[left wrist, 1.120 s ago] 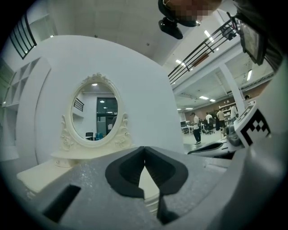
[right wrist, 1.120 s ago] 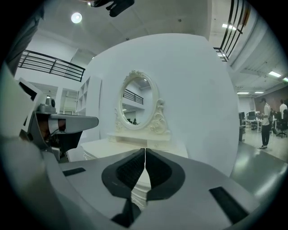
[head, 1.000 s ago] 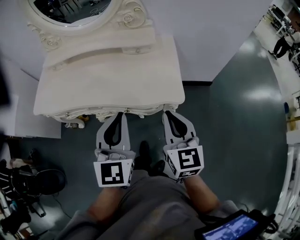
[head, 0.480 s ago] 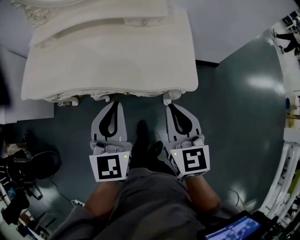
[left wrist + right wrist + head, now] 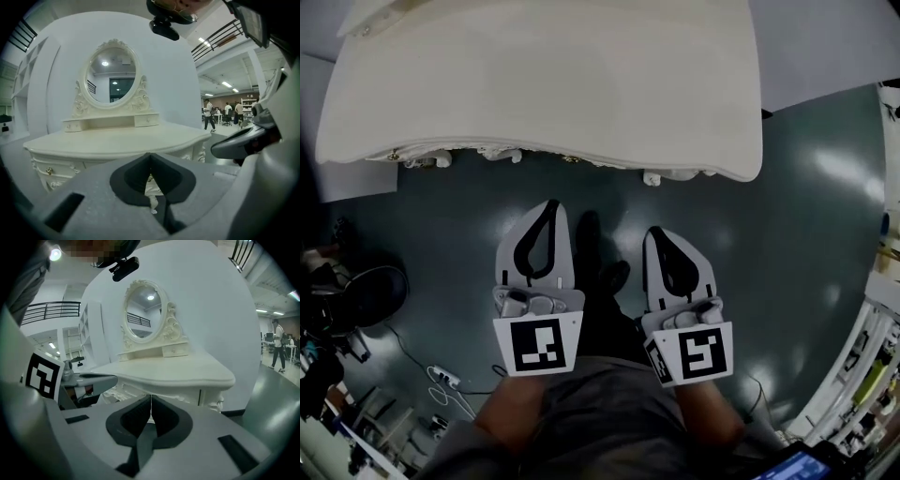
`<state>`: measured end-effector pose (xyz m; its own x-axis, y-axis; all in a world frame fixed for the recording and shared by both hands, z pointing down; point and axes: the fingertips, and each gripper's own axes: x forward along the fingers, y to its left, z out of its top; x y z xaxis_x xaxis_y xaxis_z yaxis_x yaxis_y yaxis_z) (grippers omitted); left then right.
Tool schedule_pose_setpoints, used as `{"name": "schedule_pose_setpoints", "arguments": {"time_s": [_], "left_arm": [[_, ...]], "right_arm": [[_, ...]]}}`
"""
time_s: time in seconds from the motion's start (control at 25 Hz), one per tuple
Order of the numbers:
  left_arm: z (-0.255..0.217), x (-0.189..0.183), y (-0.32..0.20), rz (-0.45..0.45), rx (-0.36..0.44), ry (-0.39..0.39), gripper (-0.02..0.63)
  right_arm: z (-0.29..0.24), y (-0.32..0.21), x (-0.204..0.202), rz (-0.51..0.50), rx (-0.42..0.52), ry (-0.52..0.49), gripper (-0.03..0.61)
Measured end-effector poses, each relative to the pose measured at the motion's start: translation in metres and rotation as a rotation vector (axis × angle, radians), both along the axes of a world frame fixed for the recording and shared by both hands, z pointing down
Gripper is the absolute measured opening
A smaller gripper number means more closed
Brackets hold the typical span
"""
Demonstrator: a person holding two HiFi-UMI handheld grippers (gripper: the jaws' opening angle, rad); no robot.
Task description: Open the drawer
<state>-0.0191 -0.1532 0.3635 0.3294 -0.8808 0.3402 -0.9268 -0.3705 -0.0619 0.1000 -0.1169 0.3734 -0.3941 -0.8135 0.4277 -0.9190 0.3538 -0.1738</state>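
Beyond the left tool [image 5: 549, 206] — drawer [image 5: 51, 169], apart.

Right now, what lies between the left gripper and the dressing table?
Only bare floor: the head view shows the left gripper short of the dressing table, with nothing in that gap.

Left gripper [image 5: 548, 206], right gripper [image 5: 660, 234]: light grey shells are fitted with black teardrop-outline pads [image 5: 532, 251]. White cubes [image 5: 538, 344] with black square markers are mounted at the rear. Grey clothing [image 5: 609, 412] and dark shoes [image 5: 591, 246] are worn.
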Motion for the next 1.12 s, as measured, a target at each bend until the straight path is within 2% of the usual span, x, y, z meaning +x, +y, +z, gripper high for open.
{"name": "schedule_pose_setpoints", "arguments": {"time_s": [0.4,0.52,0.68,0.96,1.12], "left_arm": [[0.061,-0.006,-0.02,-0.017,0.013,0.035,0.022],[0.066,-0.004,-0.025,-0.008,0.014,0.048,0.132],[0.075,0.003,-0.035,0.006,0.008,0.054,0.21],[0.087,0.008,-0.05,-0.015,-0.008,0.075,0.258],[0.1,0.011,-0.058,-0.002,-0.018,0.061,0.27]], "right_arm": [[0.037,0.008,0.013,0.049,-0.053,-0.018,0.014],[0.043,0.009,0.011,0.052,-0.068,-0.028,0.014],[0.044,0.009,0.014,0.065,-0.076,-0.032,0.014],[0.048,0.007,0.029,0.096,-0.087,-0.018,0.014],[0.055,0.004,0.033,0.106,-0.096,-0.012,0.014]]}}
